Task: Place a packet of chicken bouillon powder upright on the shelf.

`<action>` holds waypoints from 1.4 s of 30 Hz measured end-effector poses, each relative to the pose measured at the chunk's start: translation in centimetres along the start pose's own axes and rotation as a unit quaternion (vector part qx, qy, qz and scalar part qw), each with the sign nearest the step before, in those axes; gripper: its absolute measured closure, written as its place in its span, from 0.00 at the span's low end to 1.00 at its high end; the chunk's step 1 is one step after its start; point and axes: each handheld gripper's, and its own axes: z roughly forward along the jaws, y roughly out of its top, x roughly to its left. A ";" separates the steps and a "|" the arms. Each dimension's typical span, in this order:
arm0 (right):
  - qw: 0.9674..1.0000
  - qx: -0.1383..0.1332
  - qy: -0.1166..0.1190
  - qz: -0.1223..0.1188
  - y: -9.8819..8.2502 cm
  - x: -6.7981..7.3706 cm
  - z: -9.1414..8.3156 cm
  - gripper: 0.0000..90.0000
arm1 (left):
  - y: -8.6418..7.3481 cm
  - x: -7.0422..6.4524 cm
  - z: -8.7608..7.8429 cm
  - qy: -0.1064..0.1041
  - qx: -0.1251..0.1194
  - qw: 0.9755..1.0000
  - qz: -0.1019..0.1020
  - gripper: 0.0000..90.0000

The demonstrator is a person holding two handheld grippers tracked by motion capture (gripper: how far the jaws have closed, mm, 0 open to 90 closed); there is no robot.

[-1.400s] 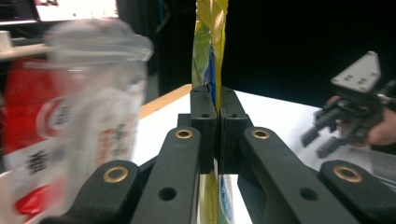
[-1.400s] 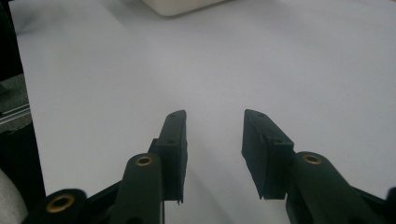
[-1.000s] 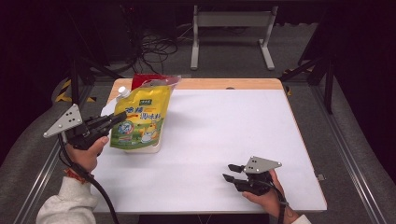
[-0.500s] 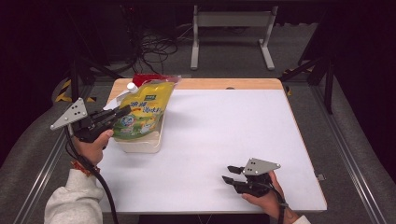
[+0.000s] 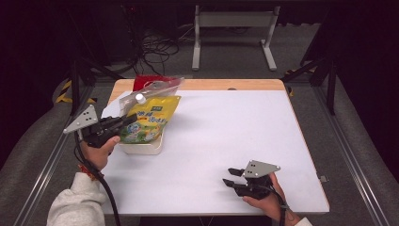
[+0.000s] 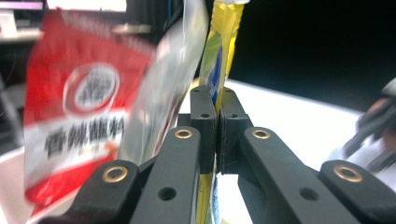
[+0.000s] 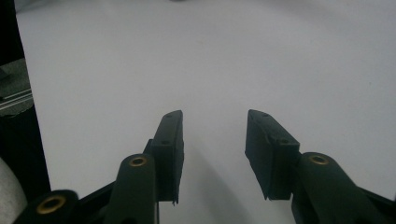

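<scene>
From the high view, the left gripper (image 5: 126, 121) pinches the yellow pouch (image 5: 149, 120) near the table's (image 5: 226, 141) far left corner; its long axis runs toward that corner, white cap (image 5: 140, 98) leading. It looks soft and floppy, likely to sag.

In the left gripper view, jaws clamp the pouch's thin edge, a sensible hold; a red packet (image 6: 74, 112) is beside it.

In the right gripper view, the right gripper (image 7: 212, 140) is spread, empty, over bare table.

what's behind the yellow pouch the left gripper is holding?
Behind the yellow pouch, clamped in the left gripper, sit a clear bag and a red packet. The pouch covers their lower parts.
</scene>
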 end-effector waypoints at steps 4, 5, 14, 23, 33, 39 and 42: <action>1.000 0.000 0.001 -0.002 0.0 0.0 0.0 0.63 | -1.0 0.8 0.0 0.011 0.001 1.000 -0.016 0.97; 1.000 0.000 0.002 -0.002 0.0 0.0 0.0 0.63 | -1.0 0.9 -0.1 0.009 0.000 1.000 -0.017 0.97; 1.000 0.002 0.002 -0.002 0.0 0.0 0.0 0.62 | -1.9 0.2 -1.0 0.050 0.045 0.998 0.016 0.86; 1.000 0.007 0.008 0.000 -0.2 -0.2 0.1 0.62 | -3.0 0.6 -2.7 0.052 0.090 0.994 0.017 0.87; 1.000 0.007 0.011 -0.001 0.1 0.0 0.2 0.61 | -3.8 0.8 -2.7 0.052 0.122 0.991 0.009 0.91; 1.000 0.006 0.008 0.001 0.1 -0.1 0.2 0.61 | -4.0 0.9 -2.7 0.053 0.118 0.992 0.001 0.91; 1.000 -0.006 0.001 0.005 0.1 -0.2 0.0 0.61 | -4.1 1.0 -2.7 0.054 0.118 0.992 0.000 0.91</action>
